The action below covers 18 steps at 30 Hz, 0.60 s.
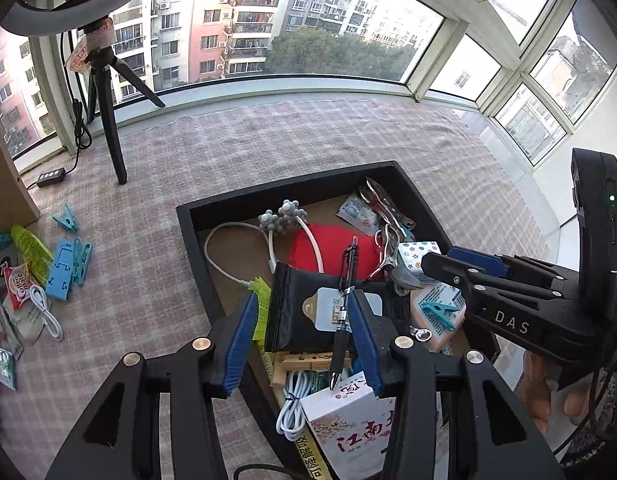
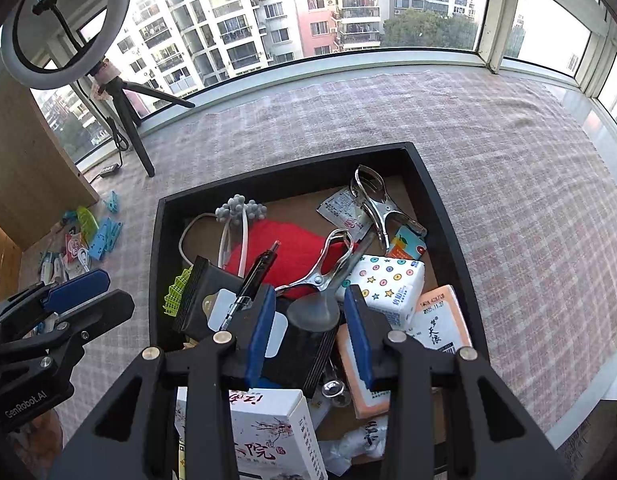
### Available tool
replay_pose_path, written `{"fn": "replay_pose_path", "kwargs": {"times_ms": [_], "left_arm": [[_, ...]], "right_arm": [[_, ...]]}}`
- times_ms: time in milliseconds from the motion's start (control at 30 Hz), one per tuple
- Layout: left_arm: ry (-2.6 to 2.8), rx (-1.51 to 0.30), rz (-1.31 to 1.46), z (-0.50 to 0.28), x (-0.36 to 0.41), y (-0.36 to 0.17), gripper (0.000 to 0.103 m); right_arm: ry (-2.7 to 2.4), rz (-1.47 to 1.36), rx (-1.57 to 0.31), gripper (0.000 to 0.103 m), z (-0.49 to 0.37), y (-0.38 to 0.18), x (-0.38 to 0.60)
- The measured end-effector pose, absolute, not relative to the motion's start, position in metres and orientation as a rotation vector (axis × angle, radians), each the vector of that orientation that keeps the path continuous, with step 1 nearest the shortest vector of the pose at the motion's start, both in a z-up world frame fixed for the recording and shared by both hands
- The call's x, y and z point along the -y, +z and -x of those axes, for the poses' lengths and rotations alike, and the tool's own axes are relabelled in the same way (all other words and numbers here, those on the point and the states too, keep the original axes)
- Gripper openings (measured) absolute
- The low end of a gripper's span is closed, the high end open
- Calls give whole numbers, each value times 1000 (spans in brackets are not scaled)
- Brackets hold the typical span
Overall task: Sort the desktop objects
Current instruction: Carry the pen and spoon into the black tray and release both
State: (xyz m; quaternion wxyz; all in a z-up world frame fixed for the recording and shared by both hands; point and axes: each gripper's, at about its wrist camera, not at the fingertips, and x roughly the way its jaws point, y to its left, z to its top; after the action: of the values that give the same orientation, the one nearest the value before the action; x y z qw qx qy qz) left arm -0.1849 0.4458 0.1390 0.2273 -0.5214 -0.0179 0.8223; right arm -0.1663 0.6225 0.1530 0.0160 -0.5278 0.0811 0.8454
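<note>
1. The left gripper (image 1: 302, 328) hangs over the near-left part of the black tray (image 1: 292, 188), jaws spread wide and released. Between its blue pads lies a black pouch (image 1: 308, 312) with a white label; a black pen (image 1: 345, 304) lies along the inner face of the right-hand pad, apparently touching it, but nothing is clamped.

2. The right gripper (image 2: 310, 334) hovers over the tray's near middle, jaws likewise parted and holding nothing. In the gap below sits the bowl of a grey spoon (image 2: 314, 312), resting on the black pouch (image 2: 300, 352).

3. The tray is crowded: a red cloth (image 2: 286, 250), white cable (image 1: 228, 240), grey bobbled object (image 2: 240, 210), two metal clamps (image 2: 372, 196), a dotted tissue pack (image 2: 388, 280), an orange-edged packet (image 2: 440, 316), and a white box with Chinese characters (image 2: 264, 436) at the near edge.

4. The tray rests on a pink-and-white checked tablecloth (image 2: 508, 200). More items lie unsorted on the cloth to the left: blue clothes pegs (image 1: 70, 264), a yellow-green clip (image 1: 30, 250), sachets and a small coiled cable (image 1: 46, 312).

5. Farther left stands a black tripod (image 1: 110, 120) carrying a ring light (image 2: 64, 20). Behind runs a curved bay window (image 1: 308, 20) facing apartment blocks and trees.
</note>
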Motion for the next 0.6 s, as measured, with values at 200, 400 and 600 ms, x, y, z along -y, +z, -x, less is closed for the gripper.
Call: {"fn": "replay_pose_path", "kwargs": {"times_ms": [200,400,600], "left_arm": [[2331,80,1486,195,-403,128,43],[2414,130,1555,207,-351,112,42],[2484,191,1625,216,-300,96,39]], "right_arm": [[2674,1680,-223,35,182,151,-586],[2725,1732,-173,35,201,148,-543],[2775,1763,-119,35,220,145,-496]]}}
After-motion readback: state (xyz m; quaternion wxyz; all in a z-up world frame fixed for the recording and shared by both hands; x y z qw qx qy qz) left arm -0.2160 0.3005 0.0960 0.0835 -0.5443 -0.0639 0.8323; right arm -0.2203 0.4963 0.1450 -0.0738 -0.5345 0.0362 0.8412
